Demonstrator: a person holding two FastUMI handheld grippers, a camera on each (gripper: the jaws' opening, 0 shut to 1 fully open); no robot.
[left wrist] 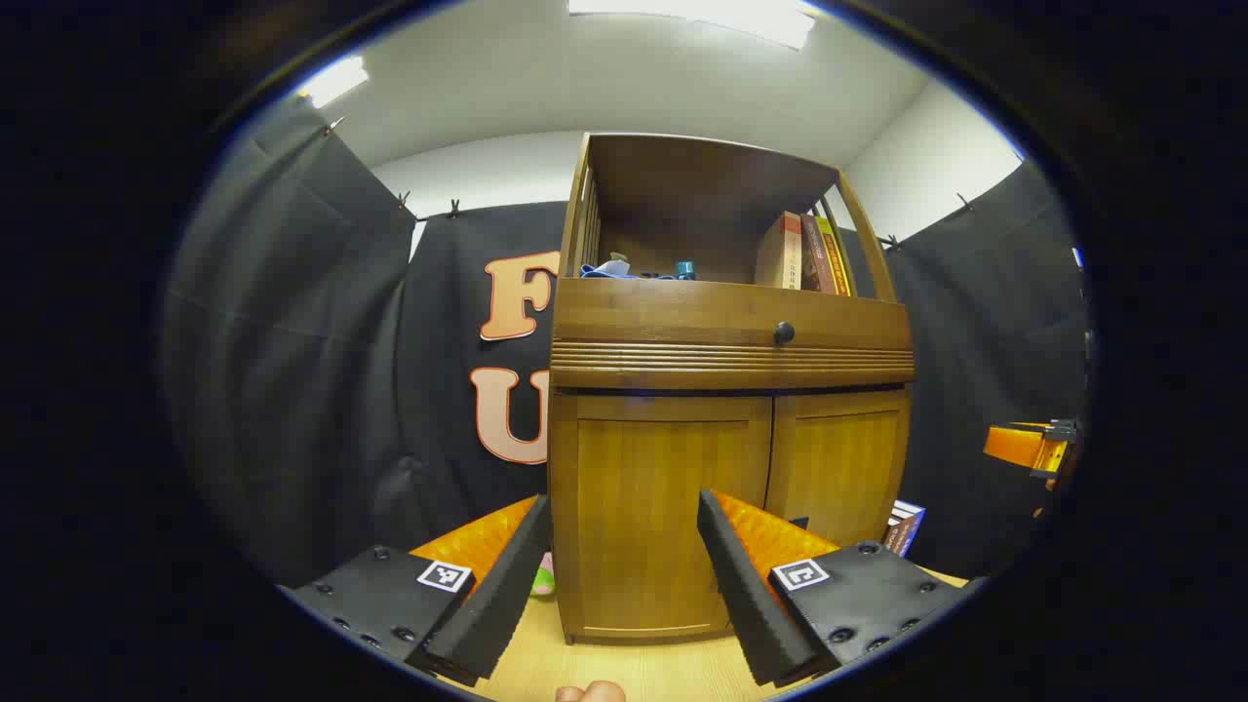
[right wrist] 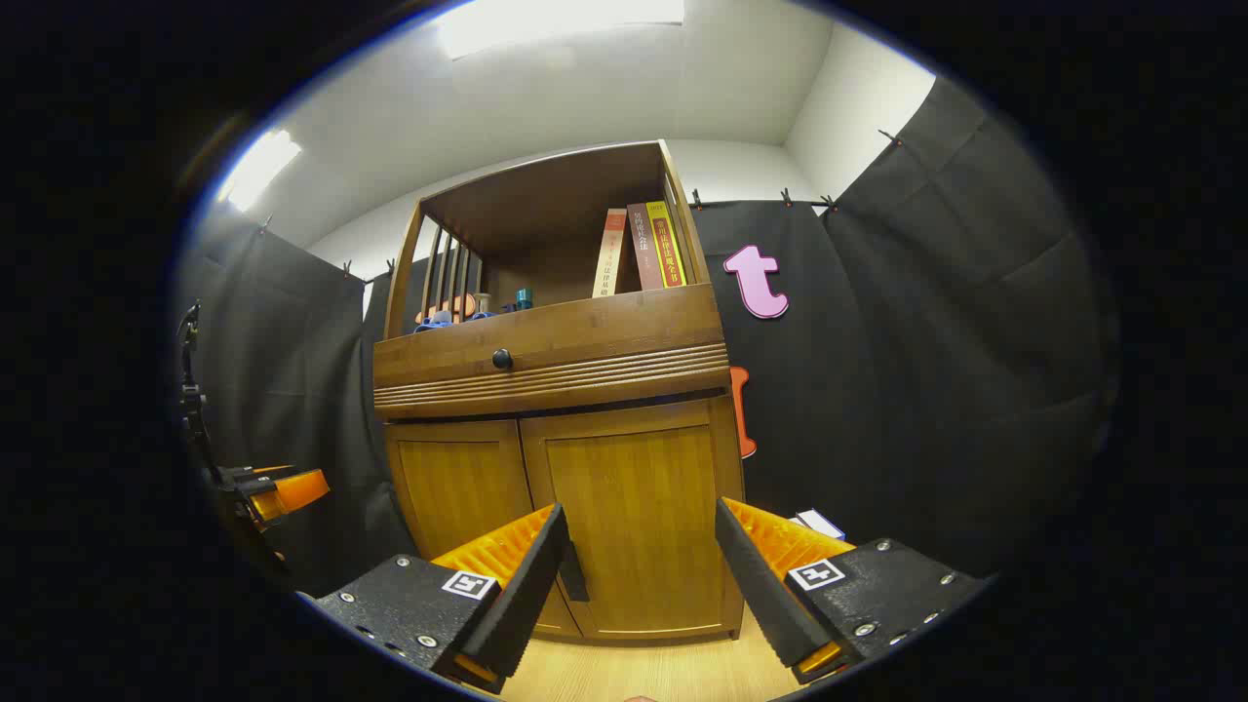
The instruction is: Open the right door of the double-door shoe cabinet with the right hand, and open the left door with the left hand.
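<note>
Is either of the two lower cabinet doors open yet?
No. In the right gripper view the left door and the right door both sit flush in the cabinet front.

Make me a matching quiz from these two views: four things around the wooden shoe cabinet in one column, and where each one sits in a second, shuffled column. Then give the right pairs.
Things
1. row of upright books
2. round dark drawer knob
3. left wooden cabinet door
4. left claw

Places or states
A. on the drawer front above the two doors
B. shut, below the drawer, beside the right door
C. right end of the open top shelf
D. open, apart from the cabinet, facing its left door

Pairs: 1-C, 2-A, 3-B, 4-D
</note>
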